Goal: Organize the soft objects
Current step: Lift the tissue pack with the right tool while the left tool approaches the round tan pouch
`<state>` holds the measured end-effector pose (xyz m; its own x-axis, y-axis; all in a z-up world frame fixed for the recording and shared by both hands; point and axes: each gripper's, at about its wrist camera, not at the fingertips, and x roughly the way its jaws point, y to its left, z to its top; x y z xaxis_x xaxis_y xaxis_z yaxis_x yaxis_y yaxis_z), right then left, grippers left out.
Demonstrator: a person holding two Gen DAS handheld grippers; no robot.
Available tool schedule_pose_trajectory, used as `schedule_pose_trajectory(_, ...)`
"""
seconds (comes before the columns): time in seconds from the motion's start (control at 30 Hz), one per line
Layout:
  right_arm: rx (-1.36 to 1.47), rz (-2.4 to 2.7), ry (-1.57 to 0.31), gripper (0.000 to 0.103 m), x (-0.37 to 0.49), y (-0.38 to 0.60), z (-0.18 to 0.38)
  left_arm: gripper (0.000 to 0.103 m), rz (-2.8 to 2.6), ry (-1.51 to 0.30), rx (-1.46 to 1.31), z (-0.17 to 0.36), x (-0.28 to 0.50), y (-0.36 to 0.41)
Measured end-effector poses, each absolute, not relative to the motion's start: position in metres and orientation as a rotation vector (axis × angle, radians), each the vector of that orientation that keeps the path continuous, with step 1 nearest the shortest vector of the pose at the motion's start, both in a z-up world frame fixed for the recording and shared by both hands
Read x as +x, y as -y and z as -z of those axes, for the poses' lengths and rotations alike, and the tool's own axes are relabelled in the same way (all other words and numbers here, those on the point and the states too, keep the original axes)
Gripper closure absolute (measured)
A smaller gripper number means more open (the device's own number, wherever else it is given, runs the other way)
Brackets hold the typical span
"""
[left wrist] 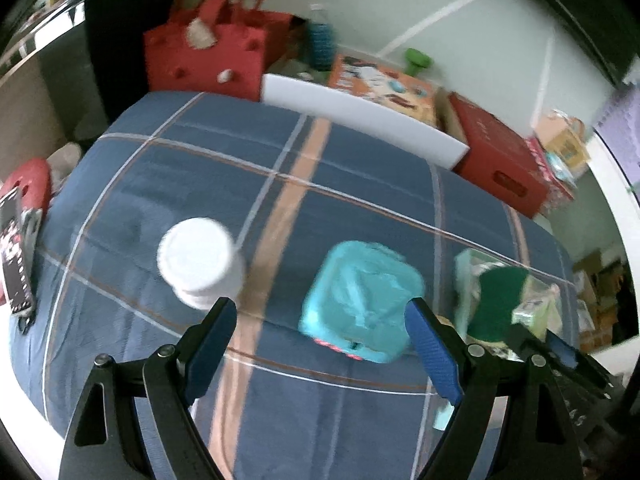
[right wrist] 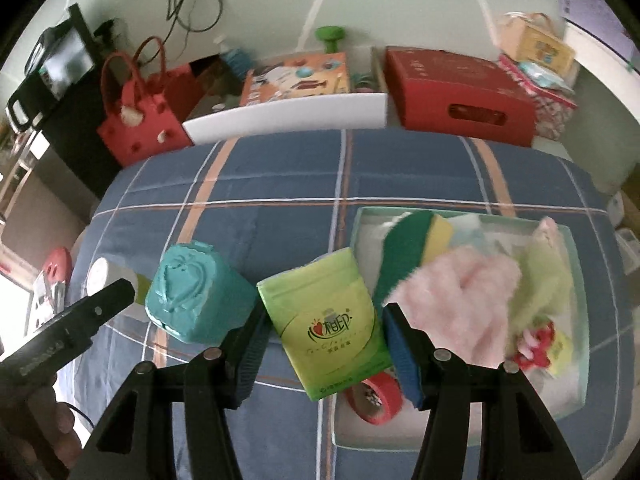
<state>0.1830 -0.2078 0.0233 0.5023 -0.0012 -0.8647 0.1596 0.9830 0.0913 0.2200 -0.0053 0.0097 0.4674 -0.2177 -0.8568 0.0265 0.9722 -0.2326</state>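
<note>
A: Green tissue pack (right wrist: 329,330) sits clamped between the blue pads of the right gripper (right wrist: 324,350), held up off the blue plaid cover (right wrist: 280,184). Its upper corner overlaps the rim of the pale tray (right wrist: 576,248).

B: Tray contents?

A: Green-and-yellow sponge (right wrist: 412,252), pink fluffy cloth (right wrist: 460,300), pale green cloth (right wrist: 548,280), and a small red item, too blurred to identify. Red tape roll (right wrist: 376,398) lies in the near corner, just under the pack.

B: Left gripper?

A: Left gripper (left wrist: 320,348) hangs over the cover with its jaws wide apart and nothing between the pads. Teal wipes pack (left wrist: 362,300) stands on the cover just ahead, close to the right-side finger; whether they touch, cannot tell. White bottle (left wrist: 198,260) stands upright to the left of the pack, well apart from it.

B: Anything beyond the bed?

A: Red felt bag (right wrist: 136,120), white board (right wrist: 288,116), orange box (right wrist: 296,76), red carton (right wrist: 460,88) along the wall.
</note>
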Motion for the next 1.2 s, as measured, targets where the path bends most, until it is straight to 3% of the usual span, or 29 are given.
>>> schedule_pose_trajectory(0.7,0.283,0.228,-0.956,0.043,0.141,0.282,-0.028,0.017,0.406,-1.124,-0.07,-0.007,0.2,0.103)
schedule_pose_trajectory(1.2,0.406,0.247,-0.92,0.043,0.126,0.325,-0.026,0.023,0.339,-1.215,-0.065,0.035,0.199,0.143)
